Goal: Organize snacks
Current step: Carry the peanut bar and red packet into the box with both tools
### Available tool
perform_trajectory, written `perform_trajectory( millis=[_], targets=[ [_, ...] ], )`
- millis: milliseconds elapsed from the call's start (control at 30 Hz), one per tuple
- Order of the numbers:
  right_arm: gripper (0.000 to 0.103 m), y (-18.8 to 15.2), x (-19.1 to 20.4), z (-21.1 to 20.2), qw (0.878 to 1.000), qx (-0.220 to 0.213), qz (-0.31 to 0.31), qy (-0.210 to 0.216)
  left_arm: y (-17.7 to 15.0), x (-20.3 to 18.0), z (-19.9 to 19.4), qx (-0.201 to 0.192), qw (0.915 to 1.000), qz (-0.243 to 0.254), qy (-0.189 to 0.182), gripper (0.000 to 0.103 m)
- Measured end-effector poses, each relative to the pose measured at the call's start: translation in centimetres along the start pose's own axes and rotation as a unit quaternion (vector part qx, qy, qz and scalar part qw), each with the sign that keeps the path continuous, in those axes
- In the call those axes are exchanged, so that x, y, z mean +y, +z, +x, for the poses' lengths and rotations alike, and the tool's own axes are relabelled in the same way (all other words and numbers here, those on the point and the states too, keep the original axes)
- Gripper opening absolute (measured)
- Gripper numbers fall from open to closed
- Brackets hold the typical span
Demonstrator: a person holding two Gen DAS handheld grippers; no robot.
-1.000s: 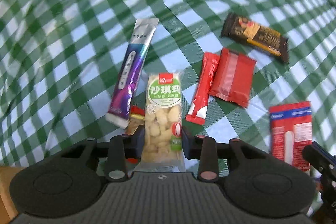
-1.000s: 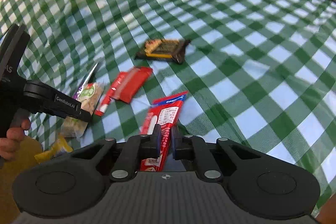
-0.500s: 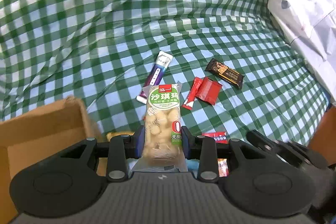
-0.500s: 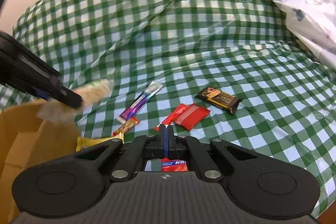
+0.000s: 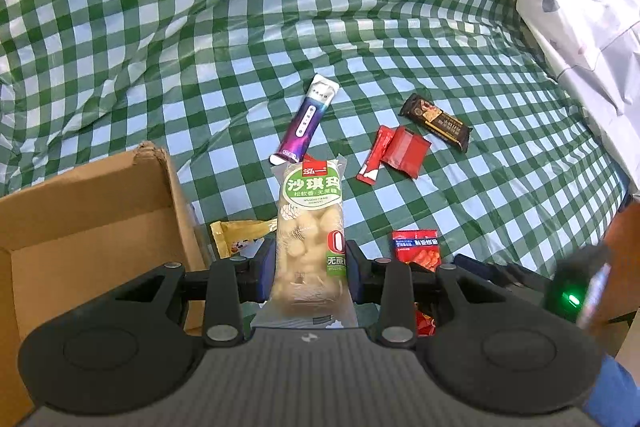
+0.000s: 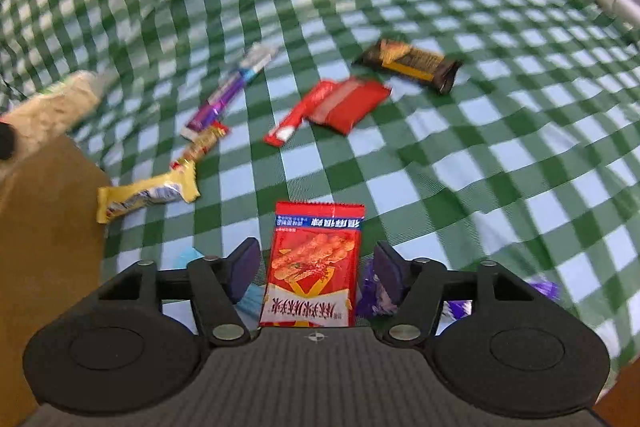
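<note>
On the green checked cloth [image 5: 400, 39] lie two red packets touching each other [image 5: 394, 153], one dark brown bar [image 5: 436, 122], one purple stick packet [image 5: 306, 125], one yellow packet [image 6: 148, 197] and one small orange-red sweet [image 6: 206, 141]; one cardboard box [image 5: 92, 211] stands at the left. The left gripper [image 5: 310, 261] is clenched on one pale rice-cake packet [image 5: 312, 227], which stands upright between its pads above the cloth, just beside the box. The right gripper [image 6: 316, 269] is opening its jaws; one red spicy-strip packet [image 6: 314, 263] lies between them with a gap on each side, resting on the cloth near the box. A second ago that gripper was pinched thin on this packet out among the other snacks, and the left gripper hung low over them with no box in sight; now the box fills its lower left corner. The right wrist view is smeared, so print is unreadable. A blue scrap and purple wrappers beside the right fingers [image 6: 244, 267] are half hidden, and the box is cut off in both views.
</note>
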State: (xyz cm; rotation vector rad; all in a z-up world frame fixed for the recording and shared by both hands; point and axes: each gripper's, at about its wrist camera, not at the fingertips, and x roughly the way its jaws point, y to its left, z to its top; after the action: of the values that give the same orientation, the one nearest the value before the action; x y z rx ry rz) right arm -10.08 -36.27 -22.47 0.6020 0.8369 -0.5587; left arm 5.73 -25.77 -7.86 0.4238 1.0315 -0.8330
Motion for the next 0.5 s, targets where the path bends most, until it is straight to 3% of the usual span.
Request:
perform_trajectory(
  millis=[100, 133, 167, 233, 367, 500],
  targets=[
    [0.072, -0.1, 0.0, 2.7, 1.0, 0.028, 0.0, 0.001, -0.1, 0.4, 0.5, 0.008, 1.0, -0.004, 0.001, 0.039],
    [0.069, -0.1, 0.2, 3.2, 1.0, 0.025, -0.01, -0.001, -0.1, 0.5, 0.5, 0.008, 0.9999, -0.006, 0.002, 0.039],
    [0.054, 0.0, 0.5, 3.4, 0.999, 0.017, -0.03, -0.009, -0.1, 0.6, 0.5, 0.007, 0.9999, -0.007, 0.002, 0.039],
    [0.05, 0.1, 1.2, 3.3, 0.998, 0.006, -0.059, -0.013, -0.2, 0.9, 0.1, 0.004, 0.9999, -0.011, -0.001, 0.039],
    [0.043, 0.2, 1.1, 0.9, 0.998, -0.031, -0.054, -0.009, -0.5, 1.0, -1.2, -0.008, 0.9999, -0.012, -0.003, 0.039],
    [0.042, 0.8, 1.3, -2.9, 0.996, -0.082, -0.032, 0.004, -1.3, 1.2, -3.5, -0.026, 0.9995, -0.017, -0.008, 0.039]
  ],
)
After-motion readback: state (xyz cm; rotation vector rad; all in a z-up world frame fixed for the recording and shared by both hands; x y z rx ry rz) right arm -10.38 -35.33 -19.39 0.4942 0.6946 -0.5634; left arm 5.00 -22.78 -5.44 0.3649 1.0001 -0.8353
